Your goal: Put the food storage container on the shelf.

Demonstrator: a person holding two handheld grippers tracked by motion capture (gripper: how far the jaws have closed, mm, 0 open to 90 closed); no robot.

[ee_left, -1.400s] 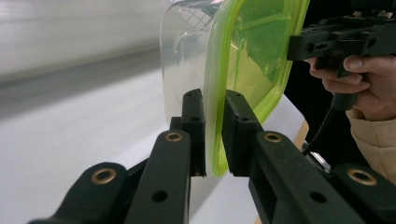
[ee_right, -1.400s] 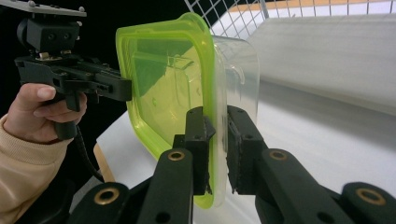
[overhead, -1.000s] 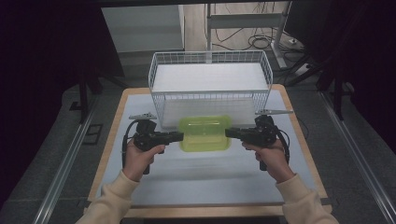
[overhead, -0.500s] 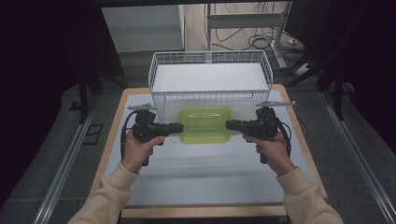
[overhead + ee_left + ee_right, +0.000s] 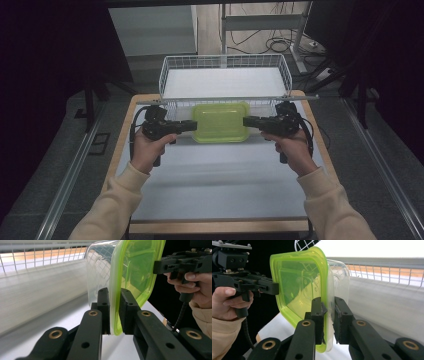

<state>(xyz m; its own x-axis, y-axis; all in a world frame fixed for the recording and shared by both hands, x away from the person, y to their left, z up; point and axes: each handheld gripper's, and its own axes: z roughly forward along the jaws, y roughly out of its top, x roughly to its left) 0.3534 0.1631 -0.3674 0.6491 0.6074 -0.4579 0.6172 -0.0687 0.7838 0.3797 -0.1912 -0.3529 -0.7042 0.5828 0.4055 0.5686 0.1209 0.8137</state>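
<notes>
So we've got the left gripper (image 5: 192, 126) clamped on the left edge of the green-lidded container (image 5: 221, 121), jaws pinching the rim where the lime lid meets the clear tub. You can see it really well in the left gripper view, where the container (image 5: 130, 272) stands between the jaws.

What's changed over the last second: the container has moved away from us and up, from sitting over the middle of the worktop (image 5: 215, 180) to right against the near wall of the white wire basket (image 5: 225, 67). Both hands have travelled forward with it, and the spacing between them looks the same, so the hold seems steady on both sides.

Over on the right, the right gripper (image 5: 247, 121) is pinched onto the opposite rim in the same way. In the right gripper view the container (image 5: 299, 282) is again caught between the jaws.

Our read: we're mid-carry, the container looks lifted clear of the worktop, and it's heading for the basket. It isn't over the wall yet, so it probably needs a bit more height before going in.
</notes>
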